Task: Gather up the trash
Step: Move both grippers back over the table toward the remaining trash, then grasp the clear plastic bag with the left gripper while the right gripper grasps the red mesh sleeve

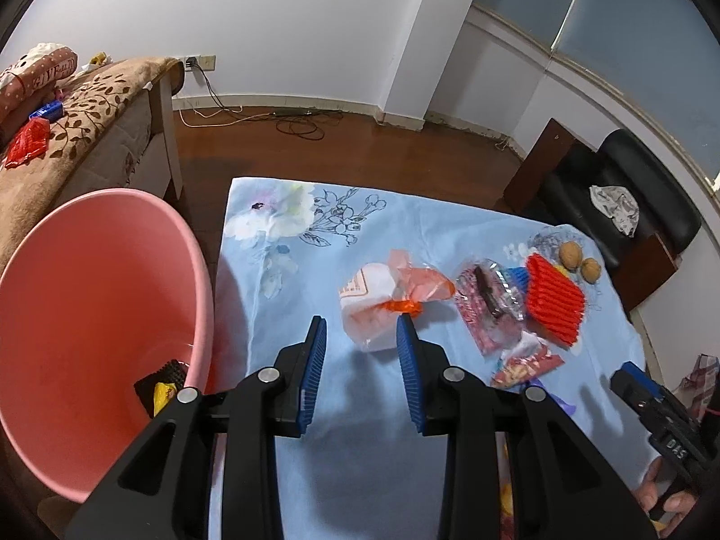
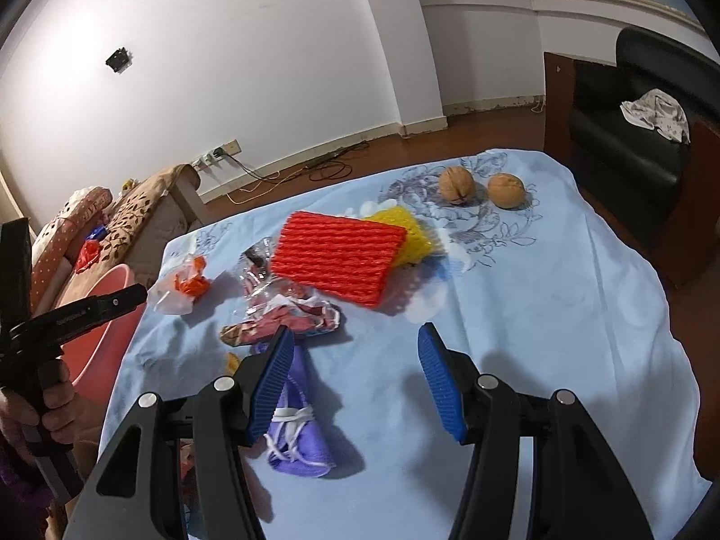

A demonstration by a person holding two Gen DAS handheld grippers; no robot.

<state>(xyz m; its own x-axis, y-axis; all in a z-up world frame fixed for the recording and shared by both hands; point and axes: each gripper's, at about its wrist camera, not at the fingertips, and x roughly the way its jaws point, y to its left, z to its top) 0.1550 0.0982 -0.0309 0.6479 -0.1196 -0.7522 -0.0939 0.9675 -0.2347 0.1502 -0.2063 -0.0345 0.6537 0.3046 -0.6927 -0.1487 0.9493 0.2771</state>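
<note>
We hold the left gripper (image 1: 362,324) half open and empty over the cloth (image 1: 279,243), its jaws aimed at the white bag (image 1: 373,310) of the trash pile, with the pink bin (image 1: 90,270) just beside the table edge for a short carry. The right gripper (image 2: 355,337) hangs wide open and empty before the red foam (image 2: 337,261); bare cloth lies to its right, and two walnuts (image 2: 481,186) sit well apart near the far edge.

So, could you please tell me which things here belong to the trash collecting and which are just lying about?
For the job: pink bin, orange-and-white bag, clear wrapper, red foam net, yellow foam net.

Lying about: two walnuts, black armchair, patterned blanket.
</note>
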